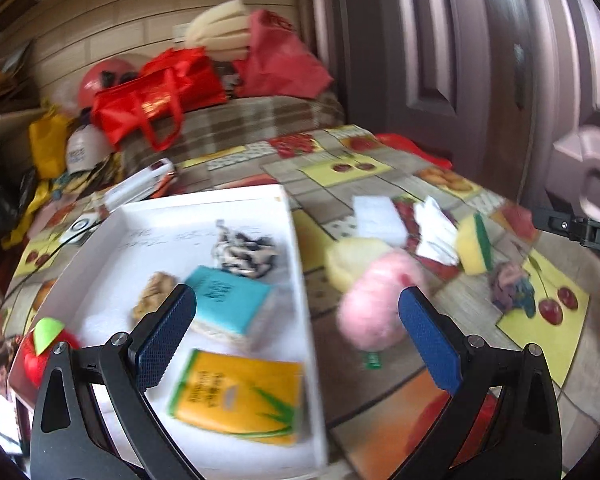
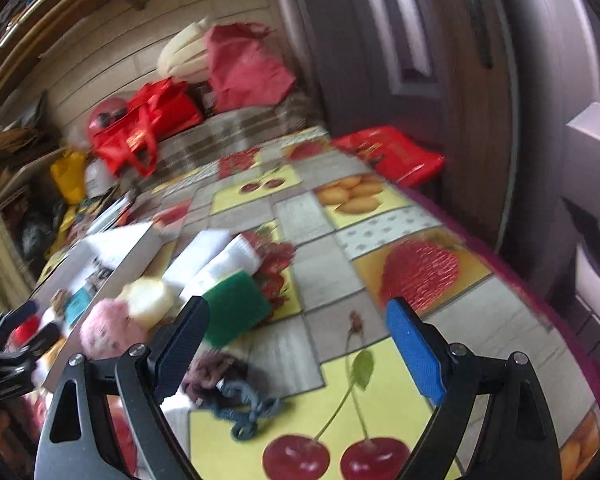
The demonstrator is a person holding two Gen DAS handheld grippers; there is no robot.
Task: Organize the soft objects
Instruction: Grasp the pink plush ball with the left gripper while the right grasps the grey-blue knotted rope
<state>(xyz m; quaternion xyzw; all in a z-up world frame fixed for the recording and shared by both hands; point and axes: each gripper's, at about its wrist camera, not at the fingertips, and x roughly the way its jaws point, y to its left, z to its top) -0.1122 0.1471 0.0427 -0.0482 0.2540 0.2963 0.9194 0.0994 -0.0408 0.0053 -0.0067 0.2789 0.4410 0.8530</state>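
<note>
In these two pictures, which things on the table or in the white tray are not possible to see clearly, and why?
- Handwriting on the white tray floor, left wrist view: too faint and blurred to read.
- Orange packet, left wrist view: motion blur smears its print.
- Knitted yarn pieces, right wrist view: partly hidden behind a finger of the right gripper.
- Red toy, left wrist view: partly hidden by the tray wall.

two close wrist views, angled down over the table (image 1: 380,168), sharing the pink pompom (image 1: 374,300)
</note>
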